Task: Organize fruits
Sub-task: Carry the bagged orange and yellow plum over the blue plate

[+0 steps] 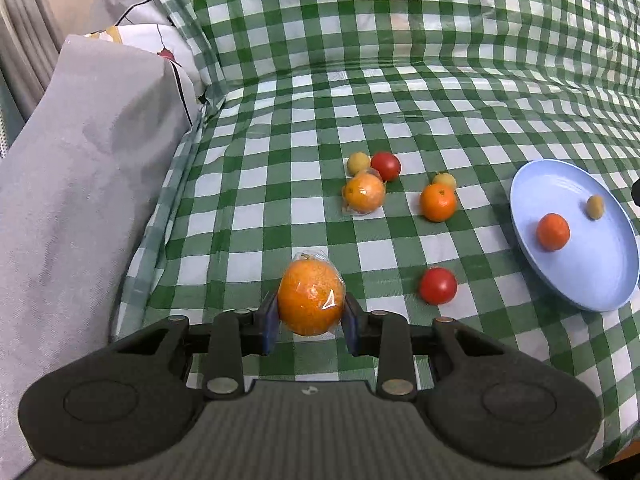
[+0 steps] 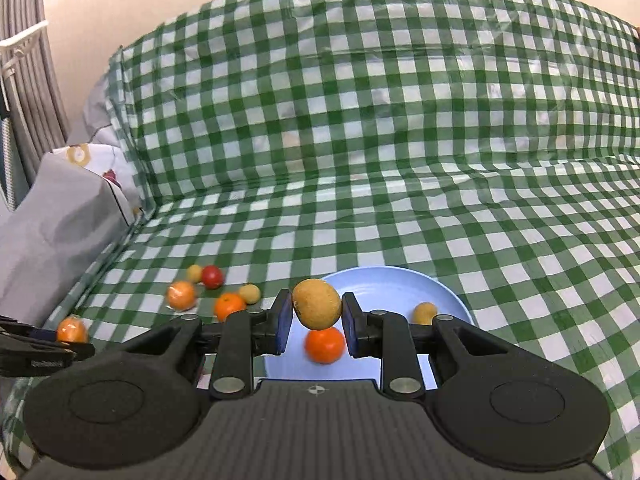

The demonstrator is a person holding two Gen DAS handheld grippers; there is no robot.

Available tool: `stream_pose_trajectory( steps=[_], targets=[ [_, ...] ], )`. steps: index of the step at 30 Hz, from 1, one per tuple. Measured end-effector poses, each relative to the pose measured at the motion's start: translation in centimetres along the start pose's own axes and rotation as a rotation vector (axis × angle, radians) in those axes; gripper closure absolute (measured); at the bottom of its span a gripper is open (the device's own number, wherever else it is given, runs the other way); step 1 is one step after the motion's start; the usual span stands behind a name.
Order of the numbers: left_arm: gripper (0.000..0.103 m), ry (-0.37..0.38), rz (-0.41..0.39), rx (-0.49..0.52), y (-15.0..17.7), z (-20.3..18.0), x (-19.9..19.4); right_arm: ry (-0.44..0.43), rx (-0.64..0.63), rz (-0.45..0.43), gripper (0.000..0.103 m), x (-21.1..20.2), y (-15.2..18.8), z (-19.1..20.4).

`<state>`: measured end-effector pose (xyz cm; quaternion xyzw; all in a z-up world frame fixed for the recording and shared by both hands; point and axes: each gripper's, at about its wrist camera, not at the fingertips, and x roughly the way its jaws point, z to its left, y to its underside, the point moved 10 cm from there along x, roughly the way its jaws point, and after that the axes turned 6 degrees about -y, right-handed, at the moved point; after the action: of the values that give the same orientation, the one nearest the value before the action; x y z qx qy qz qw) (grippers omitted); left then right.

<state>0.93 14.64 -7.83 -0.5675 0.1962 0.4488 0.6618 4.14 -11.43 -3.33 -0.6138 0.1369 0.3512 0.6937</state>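
My left gripper (image 1: 310, 322) is shut on a plastic-wrapped orange (image 1: 311, 298), lifted over the checked cloth. My right gripper (image 2: 317, 322) is shut on a small tan-yellow fruit (image 2: 317, 303) above the blue plate (image 2: 384, 280). On that plate lie a tangerine (image 2: 325, 345) and another small yellow fruit (image 2: 424, 313). The left wrist view shows the same plate (image 1: 592, 276) at the right. Loose on the cloth are a wrapped orange (image 1: 364, 193), a bare orange (image 1: 438, 202), two tomatoes (image 1: 386, 165) (image 1: 438, 285) and two small yellow fruits (image 1: 358, 163) (image 1: 445, 179).
A green-and-white checked cloth (image 1: 280, 160) covers the seat and backrest. A grey cushioned armrest (image 1: 80, 160) rises at the left. In the right wrist view the left gripper (image 2: 40, 346) with its orange shows at the left edge.
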Motion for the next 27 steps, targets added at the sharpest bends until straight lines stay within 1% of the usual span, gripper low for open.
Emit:
stream_pose_trajectory(
  steps=[3,7,9,12,15,18,21,24,27],
  targets=[
    [0.067,0.007,0.000,0.007,0.0,-0.5,0.0,0.003,-0.004,0.005,0.075,0.5,-0.1,-0.4],
    [0.067,0.021,-0.029,0.018,-0.4,-1.1,-1.2,0.013,-0.013,0.009,0.075,0.8,-0.5,-0.7],
    [0.067,0.042,-0.058,0.015,-1.0,-1.4,-2.2,0.008,-0.001,-0.001,0.075,1.0,-0.9,-0.8],
    [0.067,0.043,-0.106,0.049,-1.4,-2.0,-3.2,0.007,0.026,0.001,0.075,1.3,-0.9,-0.8],
    [0.067,0.042,-0.108,0.074,-1.1,-2.6,-3.1,0.012,0.007,0.007,0.075,1.5,-0.7,-0.2],
    [0.067,0.041,-0.148,0.095,-1.2,-2.8,-3.5,0.009,-0.011,0.010,0.075,1.5,-0.5,0.3],
    [0.067,0.073,-0.187,0.096,-1.7,-3.0,-4.0,0.009,-0.023,0.001,0.075,1.3,-0.7,0.4],
    [0.067,0.099,-0.232,0.119,-2.5,-3.8,-4.2,0.027,-0.031,0.003,0.075,1.4,-0.9,-0.4],
    [0.067,0.127,-0.280,0.138,-3.5,-4.7,-4.5,0.047,-0.029,-0.018,0.075,1.2,-1.5,-1.7]
  ],
)
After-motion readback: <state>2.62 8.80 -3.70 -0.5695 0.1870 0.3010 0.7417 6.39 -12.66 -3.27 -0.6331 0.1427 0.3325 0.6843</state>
